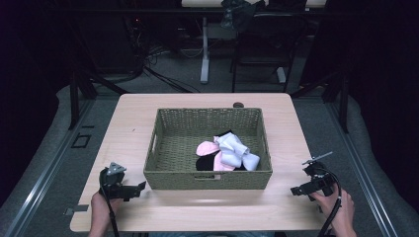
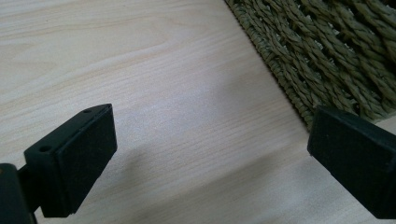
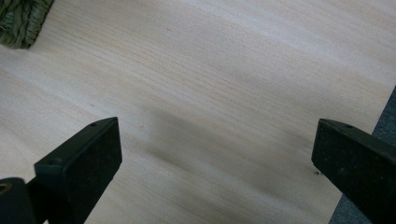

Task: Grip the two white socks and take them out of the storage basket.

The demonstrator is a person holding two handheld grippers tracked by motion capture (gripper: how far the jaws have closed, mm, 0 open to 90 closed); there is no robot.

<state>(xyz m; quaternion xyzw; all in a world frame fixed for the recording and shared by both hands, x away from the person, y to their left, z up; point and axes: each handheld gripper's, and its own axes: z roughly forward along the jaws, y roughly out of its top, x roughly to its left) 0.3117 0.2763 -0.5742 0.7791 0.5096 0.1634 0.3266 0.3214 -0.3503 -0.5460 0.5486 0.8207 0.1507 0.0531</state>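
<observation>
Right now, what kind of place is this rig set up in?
Probably a lab or recording workspace, not a home: a light wooden table holding a woven basket of socks, loose cables on the floor behind, and dark drapes around the sides.

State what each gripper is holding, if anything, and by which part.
Nothing is held. The left gripper and the right gripper both stand open over the bare table.

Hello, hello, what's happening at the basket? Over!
Left gripper and right gripper: fingers open, empty, beside the wicker basket. Socks piled inside. Nothing in the way.
</observation>
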